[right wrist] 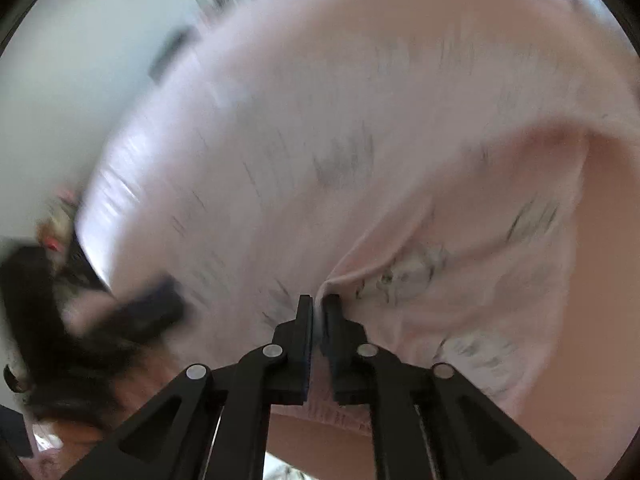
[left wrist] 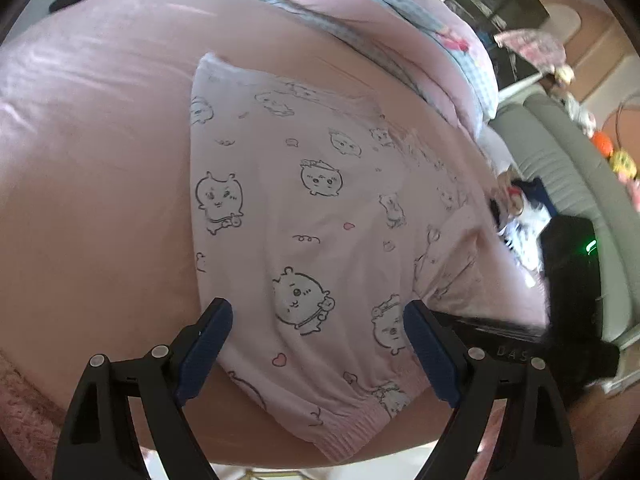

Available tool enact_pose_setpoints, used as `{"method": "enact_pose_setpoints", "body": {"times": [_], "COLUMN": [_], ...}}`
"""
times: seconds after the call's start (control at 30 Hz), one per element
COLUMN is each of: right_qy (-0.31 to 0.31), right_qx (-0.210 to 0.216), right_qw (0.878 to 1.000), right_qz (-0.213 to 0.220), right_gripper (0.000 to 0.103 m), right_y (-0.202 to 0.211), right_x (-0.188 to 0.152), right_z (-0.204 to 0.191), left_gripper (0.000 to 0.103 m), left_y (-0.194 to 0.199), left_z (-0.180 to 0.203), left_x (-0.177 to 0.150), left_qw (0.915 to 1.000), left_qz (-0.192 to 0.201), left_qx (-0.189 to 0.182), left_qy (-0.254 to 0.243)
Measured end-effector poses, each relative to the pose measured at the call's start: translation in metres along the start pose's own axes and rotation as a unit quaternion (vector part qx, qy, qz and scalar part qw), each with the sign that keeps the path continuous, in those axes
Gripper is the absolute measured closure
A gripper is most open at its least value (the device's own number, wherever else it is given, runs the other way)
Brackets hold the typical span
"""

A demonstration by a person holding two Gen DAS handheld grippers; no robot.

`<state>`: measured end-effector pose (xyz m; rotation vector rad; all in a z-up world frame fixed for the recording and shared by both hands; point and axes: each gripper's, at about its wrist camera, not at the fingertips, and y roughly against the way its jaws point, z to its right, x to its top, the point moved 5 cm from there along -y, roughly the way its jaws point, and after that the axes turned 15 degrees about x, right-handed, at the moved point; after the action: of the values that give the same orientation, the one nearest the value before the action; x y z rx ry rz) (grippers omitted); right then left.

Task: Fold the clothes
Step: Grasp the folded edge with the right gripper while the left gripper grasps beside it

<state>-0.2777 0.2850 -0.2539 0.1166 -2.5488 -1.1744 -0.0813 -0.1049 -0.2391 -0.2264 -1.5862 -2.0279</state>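
Your right gripper jaws pinch the pink garment; your left gripper jaws gape above it, six o'clock.

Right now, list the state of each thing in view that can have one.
Top: spread on the bed, partly folded, one edge lifted.
Left gripper: open, above the top's hem, holding nothing.
Right gripper: shut on a fold of the top, picture blurred.
Bed sheet: spread smooth under the top.
Quilt: bunched up at the bed's far side.
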Motion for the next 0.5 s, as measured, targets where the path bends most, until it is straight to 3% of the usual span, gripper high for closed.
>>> {"method": "enact_pose_setpoints", "body": {"times": [0.07, 0.17, 0.23, 0.3, 0.4, 0.5], "right_qy": [-0.027, -0.048, -0.052, -0.073, -0.104, -0.113], "right_qx": [0.036, 0.068, 0.049, 0.021, -0.023, -0.020], "right_qw": [0.999, 0.991, 0.988, 0.988, 0.985, 0.984], "right_qz": [0.028, 0.100, 0.136, 0.137, 0.139, 0.136], "right_gripper": [0.091, 0.069, 0.066, 0.066, 0.066, 0.066], "right_y": [0.017, 0.069, 0.095, 0.100, 0.107, 0.102], "right_x": [-0.001, -0.008, -0.016, -0.024, -0.038, -0.043], "right_z": [0.000, 0.003, 0.014, 0.034, 0.065, 0.069], "left_gripper": [0.016, 0.016, 0.020, 0.029, 0.037, 0.049], "left_y": [0.003, 0.008, 0.008, 0.001, -0.021, -0.035], "left_z": [0.007, 0.036, 0.060, 0.082, 0.100, 0.105], "left_x": [-0.001, -0.004, -0.005, -0.007, -0.014, -0.019], "left_qw": [0.9998, 0.9963, 0.9917, 0.9864, 0.9806, 0.9785], "left_qz": [0.001, 0.004, 0.003, -0.013, -0.058, -0.083], "left_qx": [-0.019, -0.053, -0.067, -0.072, -0.049, -0.027], "left_qy": [-0.012, -0.067, -0.110, -0.147, -0.181, -0.187]}}
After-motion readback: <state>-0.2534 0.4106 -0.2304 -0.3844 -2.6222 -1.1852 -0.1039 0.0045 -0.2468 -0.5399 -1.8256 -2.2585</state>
